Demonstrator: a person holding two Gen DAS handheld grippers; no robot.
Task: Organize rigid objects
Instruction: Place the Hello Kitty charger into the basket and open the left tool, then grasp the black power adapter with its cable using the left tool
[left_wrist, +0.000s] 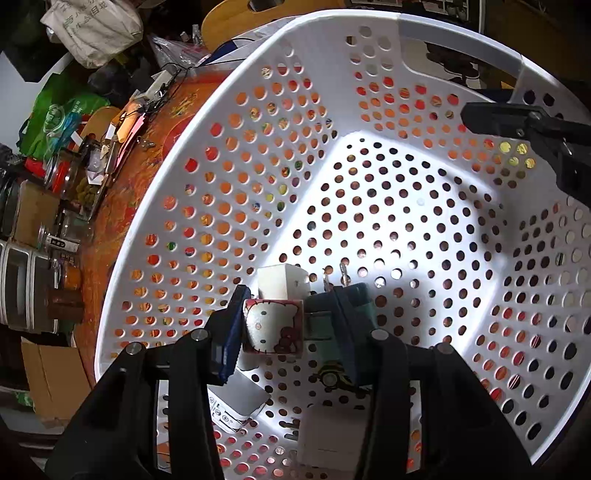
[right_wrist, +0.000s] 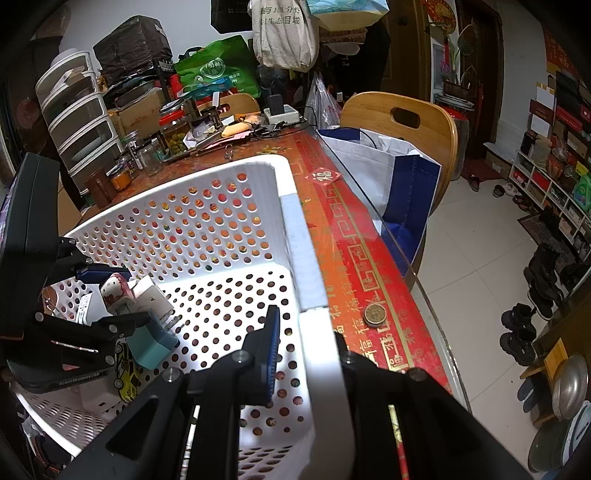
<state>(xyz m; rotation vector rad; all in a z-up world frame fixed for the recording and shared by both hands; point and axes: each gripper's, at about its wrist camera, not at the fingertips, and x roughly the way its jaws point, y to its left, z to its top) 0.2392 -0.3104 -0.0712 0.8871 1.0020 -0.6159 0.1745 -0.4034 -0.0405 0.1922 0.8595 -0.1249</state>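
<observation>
wooden chair (right_wrist: 400, 122), green bag (right_wrist: 218, 72), perhaps a coin (right_wrist: 375, 315)

White perforated basket (left_wrist: 229, 155) holding a cartoon-printed cube (left_wrist: 273, 326), a teal plug (left_wrist: 325, 325) (prongs outward) and white chargers (left_wrist: 240, 404).

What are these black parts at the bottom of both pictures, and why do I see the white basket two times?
The black parts are two hand-held grippers; a person holds one in each hand, and each carries a camera looking along its fingers. So both pictures show the same white perforated basket on the red patterned table, from two sides. The left gripper is down inside the basket, closed on a small cartoon-cat block together with a teal plug adapter. White chargers and a yellow toy car lie below it. The right gripper is clamped on the basket's rim, apparently steadying it. A coin lies on the table beside it.
</observation>
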